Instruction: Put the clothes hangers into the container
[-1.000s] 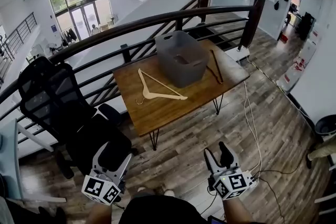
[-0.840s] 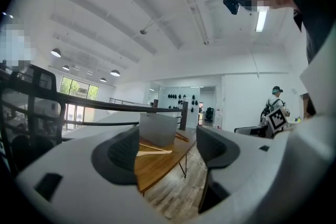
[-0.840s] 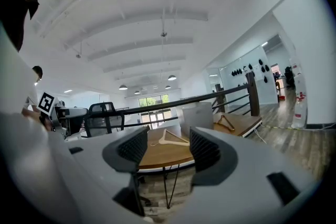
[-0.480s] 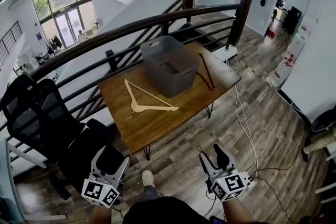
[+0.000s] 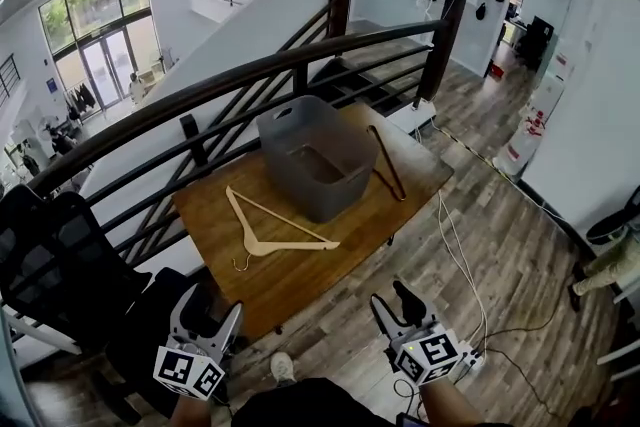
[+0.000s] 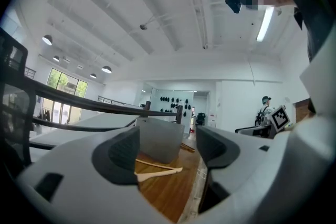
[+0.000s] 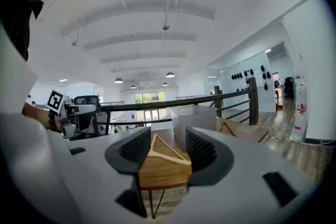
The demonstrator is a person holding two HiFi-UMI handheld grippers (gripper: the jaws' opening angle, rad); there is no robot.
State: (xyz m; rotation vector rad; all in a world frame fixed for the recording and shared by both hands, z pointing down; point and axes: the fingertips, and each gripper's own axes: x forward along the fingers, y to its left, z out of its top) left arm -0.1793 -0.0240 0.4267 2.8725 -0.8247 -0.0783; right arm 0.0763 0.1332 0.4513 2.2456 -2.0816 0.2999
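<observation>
Pale wooden hanger (image 5: pixel 290 244) flat beside grey bin (image 5: pixel 345 185); left jaws spread, right jaws closing, both empty.

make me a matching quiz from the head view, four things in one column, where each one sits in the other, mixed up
1 light wooden hanger
2 dark wooden hanger
3 grey container
4 black office chair

A on the floor, left of the table
B on the table, right of the container
C on the table, left of the container
D on the table, between the two hangers

Pairs: 1-C, 2-B, 3-D, 4-A
</observation>
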